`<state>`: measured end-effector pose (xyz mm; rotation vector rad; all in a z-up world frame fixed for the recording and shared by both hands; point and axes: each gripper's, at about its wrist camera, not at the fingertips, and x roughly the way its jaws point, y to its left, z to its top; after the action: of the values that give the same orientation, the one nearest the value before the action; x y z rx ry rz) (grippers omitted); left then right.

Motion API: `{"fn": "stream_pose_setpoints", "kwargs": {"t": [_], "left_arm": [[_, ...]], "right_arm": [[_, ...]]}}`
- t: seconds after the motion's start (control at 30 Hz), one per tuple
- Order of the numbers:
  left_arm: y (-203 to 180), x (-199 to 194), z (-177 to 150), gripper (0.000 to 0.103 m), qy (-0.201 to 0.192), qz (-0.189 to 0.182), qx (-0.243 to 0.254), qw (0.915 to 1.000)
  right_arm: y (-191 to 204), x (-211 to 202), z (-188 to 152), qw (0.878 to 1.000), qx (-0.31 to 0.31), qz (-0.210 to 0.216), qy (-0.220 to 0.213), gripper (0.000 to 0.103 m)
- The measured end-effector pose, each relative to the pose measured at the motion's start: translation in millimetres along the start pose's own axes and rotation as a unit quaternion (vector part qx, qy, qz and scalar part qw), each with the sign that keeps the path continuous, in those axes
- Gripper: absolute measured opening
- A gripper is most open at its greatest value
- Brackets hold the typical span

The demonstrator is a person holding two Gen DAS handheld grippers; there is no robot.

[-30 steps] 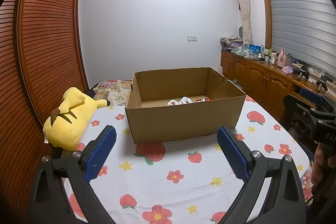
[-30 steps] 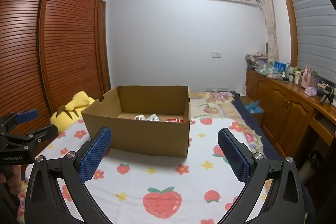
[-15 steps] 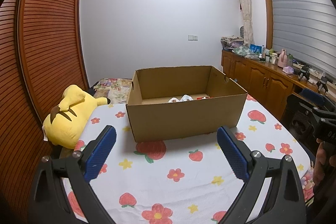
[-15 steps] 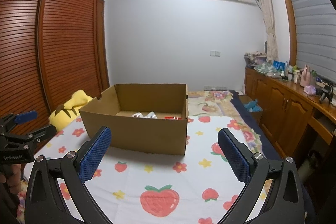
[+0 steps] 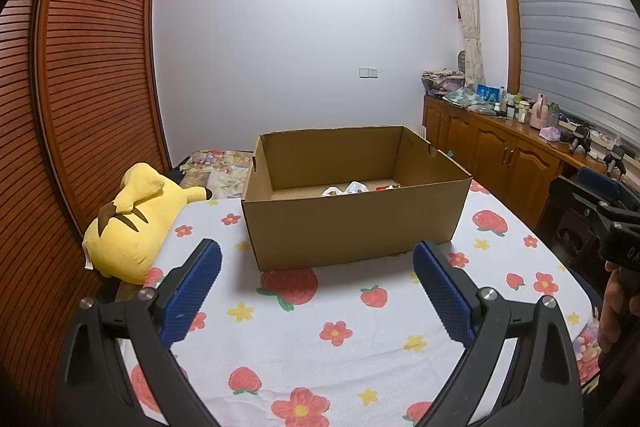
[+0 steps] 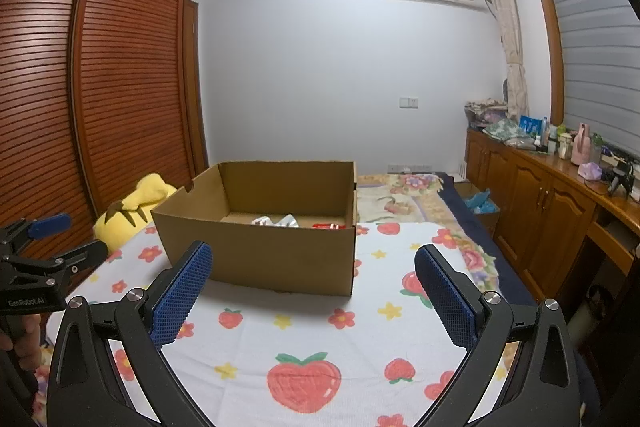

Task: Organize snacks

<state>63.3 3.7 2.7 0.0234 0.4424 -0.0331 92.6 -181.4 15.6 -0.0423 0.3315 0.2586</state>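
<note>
An open cardboard box (image 5: pixel 352 223) stands on a table with a white strawberry-and-flower cloth (image 5: pixel 320 307). White and red snack packets (image 5: pixel 352 188) lie on its floor, mostly hidden by the near wall. The box (image 6: pixel 260 251) and the packets (image 6: pixel 280 221) also show in the right wrist view. My left gripper (image 5: pixel 316 291) is open and empty, held back from the box's near wall. My right gripper (image 6: pixel 314 287) is open and empty, in front of the box's right corner. Each gripper shows at the edge of the other's view.
A yellow plush toy (image 5: pixel 132 223) lies at the table's left edge beside a slatted wooden wardrobe (image 5: pixel 80 107). A bed with a floral cover (image 6: pixel 412 195) lies behind the table. Wooden cabinets (image 6: pixel 540 203) with bottles on top line the right wall.
Both grippers have drawn back and lowered a little; the box sits slightly higher and smaller in both views. Both stay open and empty.
</note>
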Motion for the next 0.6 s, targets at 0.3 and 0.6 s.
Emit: {"fn": "stream_pose_setpoints", "kwargs": {"t": [0.3, 0.6], "left_arm": [[0.0, 0.3, 0.2, 0.098, -0.001, 0.000, 0.001, 1.0000], [0.8, 1.7, 0.1, 0.098, 0.001, -0.001, -0.002, 1.0000]], "right_arm": [[0.0, -0.6, 0.3, 1.000, 0.000, 0.000, -0.001, 0.103], [-0.3, -1.2, 1.3, 1.000, 0.002, 0.000, 0.000, 0.103]]}}
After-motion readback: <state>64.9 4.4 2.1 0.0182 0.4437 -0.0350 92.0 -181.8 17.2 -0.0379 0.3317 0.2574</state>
